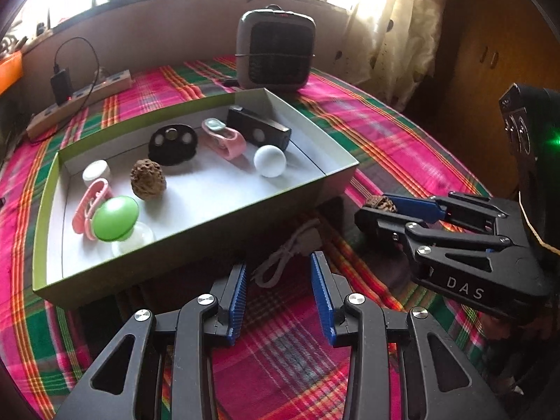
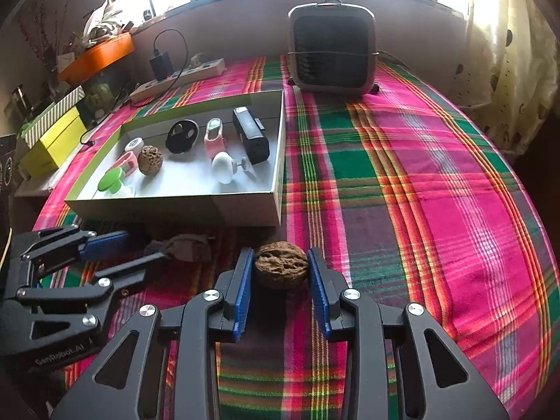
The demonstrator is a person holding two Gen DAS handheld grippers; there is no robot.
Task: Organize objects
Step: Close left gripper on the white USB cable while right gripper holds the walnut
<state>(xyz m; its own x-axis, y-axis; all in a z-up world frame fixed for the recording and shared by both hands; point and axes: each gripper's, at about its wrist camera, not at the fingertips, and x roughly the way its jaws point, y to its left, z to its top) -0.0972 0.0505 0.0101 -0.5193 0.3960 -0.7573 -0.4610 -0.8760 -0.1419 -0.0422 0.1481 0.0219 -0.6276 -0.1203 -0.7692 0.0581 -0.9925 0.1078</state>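
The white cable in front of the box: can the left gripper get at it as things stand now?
Probably yes. The left gripper is open and the white cable lies on the cloth just ahead of its fingers, outside the box. Nothing covers it; the right gripper is off to the side.

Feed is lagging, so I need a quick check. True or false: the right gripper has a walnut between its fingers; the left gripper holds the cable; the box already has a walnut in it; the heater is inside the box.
1. The right gripper has a walnut between its fingers: true.
2. The left gripper holds the cable: false, it is open, the cable lying ahead of its fingertips.
3. The box already has a walnut: true.
4. The heater is inside the box: false, it stands behind it.
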